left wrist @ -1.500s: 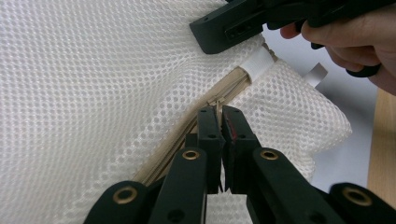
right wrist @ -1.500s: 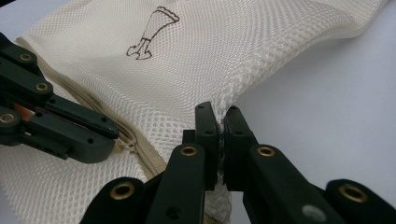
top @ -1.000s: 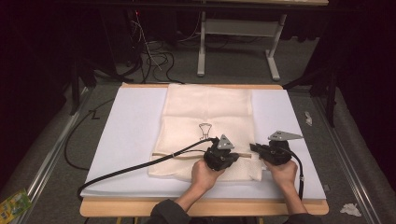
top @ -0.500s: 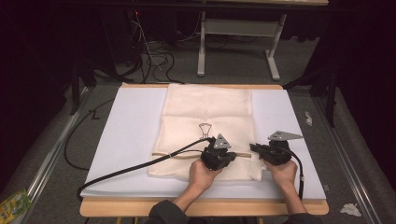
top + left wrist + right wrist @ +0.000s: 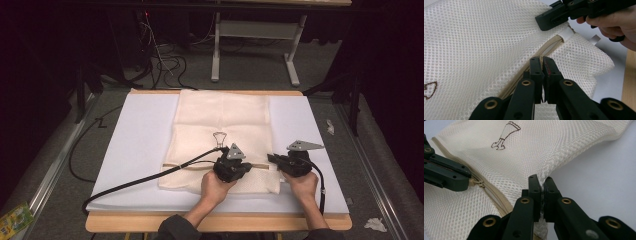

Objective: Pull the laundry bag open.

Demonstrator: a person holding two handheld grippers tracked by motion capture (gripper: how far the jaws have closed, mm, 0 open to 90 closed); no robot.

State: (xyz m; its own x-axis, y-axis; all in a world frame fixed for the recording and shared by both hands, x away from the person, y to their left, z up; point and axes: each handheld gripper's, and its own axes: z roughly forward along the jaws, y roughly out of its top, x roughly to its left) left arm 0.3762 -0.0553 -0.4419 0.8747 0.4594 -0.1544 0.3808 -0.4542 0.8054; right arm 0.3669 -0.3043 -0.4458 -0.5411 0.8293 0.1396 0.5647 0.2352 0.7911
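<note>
Two grippers work one mesh bag (image 5: 220, 140) on the counter (image 5: 135, 145): left gripper (image 5: 542, 65), jaws pinching the zipper (image 5: 549, 47) pull; right gripper (image 5: 542, 185), jaws clamped on the bag's edge beside it.

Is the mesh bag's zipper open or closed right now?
Cannot tell: the zipper on the mesh bag is partly covered by the left tongs.

Cream mesh bag (image 5: 220, 130) — flat, zipped
</note>
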